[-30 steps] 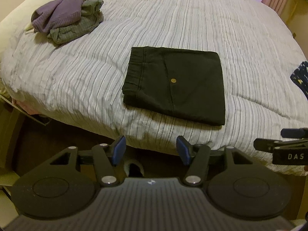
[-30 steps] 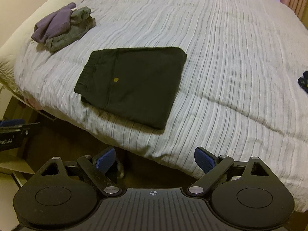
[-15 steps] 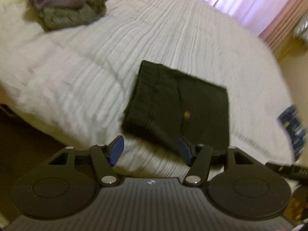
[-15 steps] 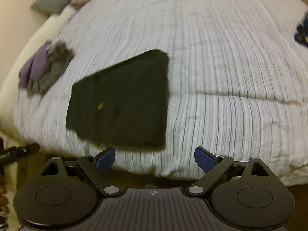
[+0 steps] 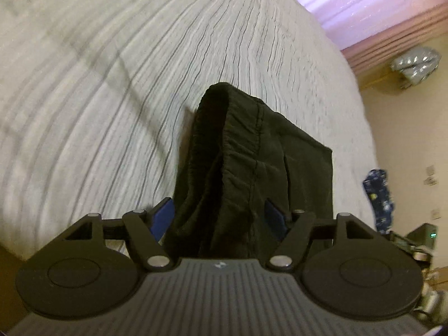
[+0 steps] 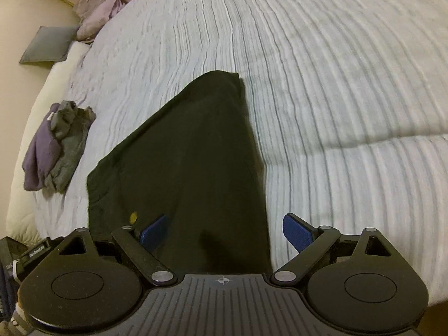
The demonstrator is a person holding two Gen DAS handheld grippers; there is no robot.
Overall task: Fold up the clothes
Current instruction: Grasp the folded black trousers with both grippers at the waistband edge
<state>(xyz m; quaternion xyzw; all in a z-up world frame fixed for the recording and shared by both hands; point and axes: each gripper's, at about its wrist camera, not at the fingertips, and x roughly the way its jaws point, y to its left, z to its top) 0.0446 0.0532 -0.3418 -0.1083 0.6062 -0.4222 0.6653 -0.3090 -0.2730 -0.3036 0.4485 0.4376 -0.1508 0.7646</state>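
Folded black shorts (image 5: 260, 151) lie on the striped grey bedspread (image 5: 112, 70). My left gripper (image 5: 218, 221) is open, with the shorts' elastic waistband end between its blue fingers. My right gripper (image 6: 226, 233) is open, with the opposite end of the shorts (image 6: 190, 151) between its blue fingers. The shorts' small yellow button (image 6: 133, 217) shows near the right gripper's left finger. Neither gripper has closed on the cloth.
A pile of purple and grey clothes (image 6: 56, 145) lies at the bedspread's (image 6: 336, 84) left side. A pinkish garment (image 6: 98, 8) and a grey pillow (image 6: 47, 44) sit at the far left. A dark blue patterned garment (image 5: 379, 196) lies right of the shorts. Pink curtains (image 5: 378, 5) hang behind.
Both grippers have moved in from off the bed's edge to opposite ends of the shorts, so the cloth now sits between each pair of fingers. Both have stayed open.
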